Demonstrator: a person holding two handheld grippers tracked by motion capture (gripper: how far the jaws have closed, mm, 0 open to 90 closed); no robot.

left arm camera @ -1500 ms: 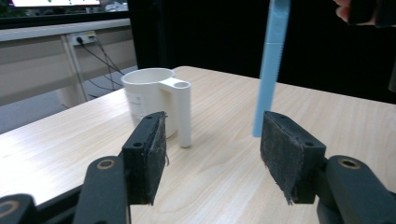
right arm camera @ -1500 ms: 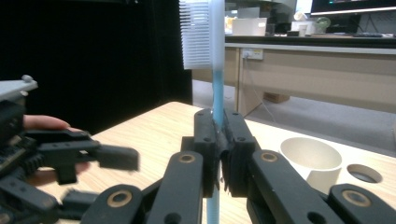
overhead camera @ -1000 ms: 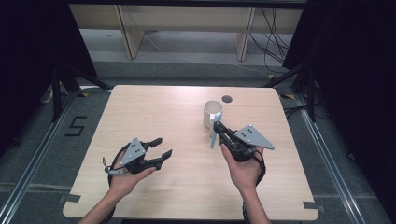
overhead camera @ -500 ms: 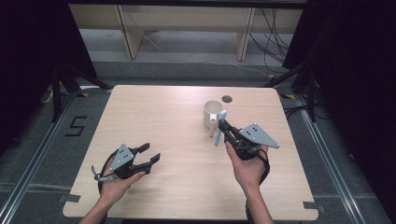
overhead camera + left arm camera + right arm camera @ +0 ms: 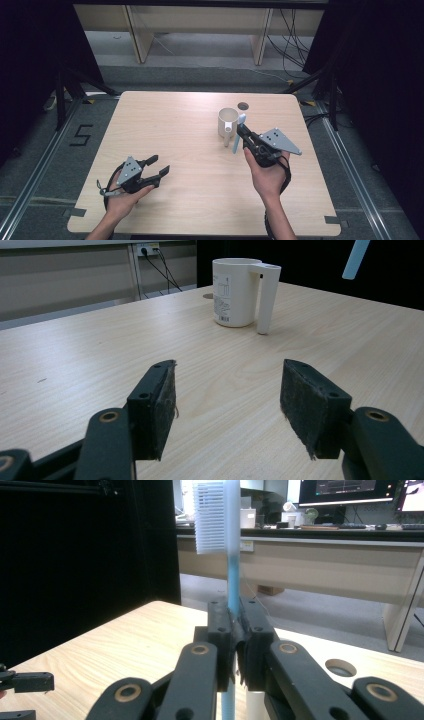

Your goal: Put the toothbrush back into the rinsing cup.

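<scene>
Your left gripper [image 5: 161, 168] sits low over the near table [image 5: 200, 200], jaws apart, empty. Your right gripper [image 5: 235, 630] is clenched on a toothbrush [image 5: 232, 570] at mid-handle, bristles up, just beside the mug [image 5: 227, 123]. The toothbrush is light, stiff, slick plastic: keep that mid-handle grip. The mug looks rigid, breakable.

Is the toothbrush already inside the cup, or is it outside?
Outside: the right gripper holds the toothbrush beside the cup.
</scene>
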